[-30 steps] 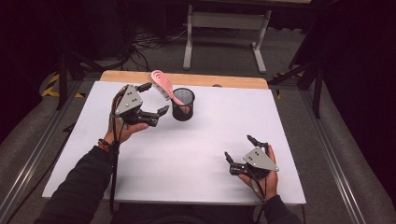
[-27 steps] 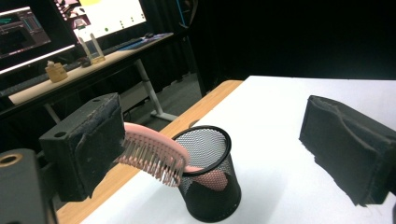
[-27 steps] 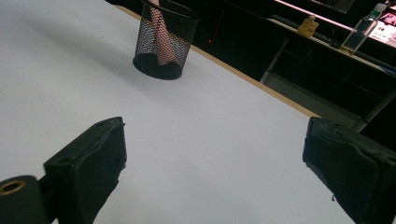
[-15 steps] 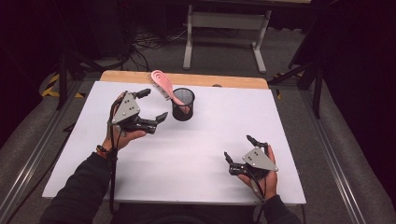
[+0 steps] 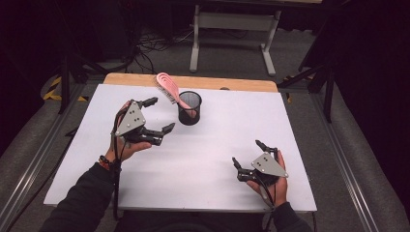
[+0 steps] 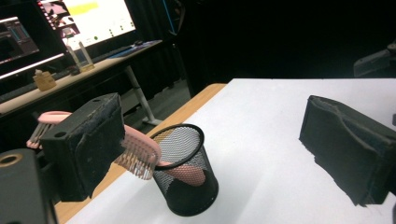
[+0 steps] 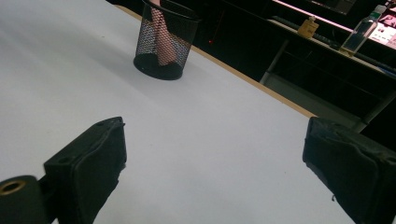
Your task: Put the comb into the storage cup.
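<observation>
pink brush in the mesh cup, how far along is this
Done, it seems: the pink brush stands handle-down in the black mesh cup, head leaning over the rim. Nothing is in hand: the left gripper is open beside the cup, the right gripper open near the table's front. Nothing visibly remains.

- No text, label, brand, number or sign can be read in any view.
- Left gripper view: up and to the left of the jaws, two lit monitors (image 6: 88, 21) show bright windows, but their content is too blurred to read.
- Right gripper view: up and to the right of the jaws, a bottle (image 7: 362, 32) and a small jar (image 7: 308, 27) stand on a far desk; any labels on them are too small to make out.
</observation>
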Tool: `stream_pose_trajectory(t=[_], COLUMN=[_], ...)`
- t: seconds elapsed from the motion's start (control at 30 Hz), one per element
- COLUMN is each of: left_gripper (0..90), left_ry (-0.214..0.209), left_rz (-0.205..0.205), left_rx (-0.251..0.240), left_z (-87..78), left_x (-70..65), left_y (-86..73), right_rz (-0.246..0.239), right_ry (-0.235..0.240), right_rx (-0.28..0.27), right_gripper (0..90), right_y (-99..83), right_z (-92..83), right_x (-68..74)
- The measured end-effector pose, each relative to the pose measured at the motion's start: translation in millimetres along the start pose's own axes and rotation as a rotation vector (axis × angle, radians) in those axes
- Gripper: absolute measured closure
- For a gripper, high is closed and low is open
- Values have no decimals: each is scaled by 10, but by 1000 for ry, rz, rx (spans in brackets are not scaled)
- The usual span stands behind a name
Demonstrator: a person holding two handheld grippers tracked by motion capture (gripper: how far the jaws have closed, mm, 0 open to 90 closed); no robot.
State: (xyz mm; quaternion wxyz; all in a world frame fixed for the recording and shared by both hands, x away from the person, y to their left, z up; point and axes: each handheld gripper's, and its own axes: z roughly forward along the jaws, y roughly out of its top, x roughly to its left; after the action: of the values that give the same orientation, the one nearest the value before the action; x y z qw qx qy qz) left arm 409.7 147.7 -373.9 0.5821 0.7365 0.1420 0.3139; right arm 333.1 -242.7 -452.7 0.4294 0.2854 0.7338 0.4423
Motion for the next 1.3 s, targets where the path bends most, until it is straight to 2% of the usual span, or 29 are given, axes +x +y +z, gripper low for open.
stream_pose_trajectory(t=[0.57, 0.6, 1.0, 1.3], left_gripper=[72, 71, 67, 67], left_ry=[-57, -53, -80, -77], left_rz=[30, 46, 57, 82], left_rx=[50, 62, 96, 129], left_z=[-48, -55, -102, -148], left_x=[-174, -185, -287, -367], left_y=[-134, -138, -221, -308], right_rz=[2, 3, -5, -7], right_ry=[-1, -1, 1, 5], right_rx=[-14, -14, -18, -25], right_gripper=[71, 70, 70, 70], right_y=[15, 17, 28, 36], right_z=[-15, -16, -22, -29], right_x=[0, 0, 13, 26])
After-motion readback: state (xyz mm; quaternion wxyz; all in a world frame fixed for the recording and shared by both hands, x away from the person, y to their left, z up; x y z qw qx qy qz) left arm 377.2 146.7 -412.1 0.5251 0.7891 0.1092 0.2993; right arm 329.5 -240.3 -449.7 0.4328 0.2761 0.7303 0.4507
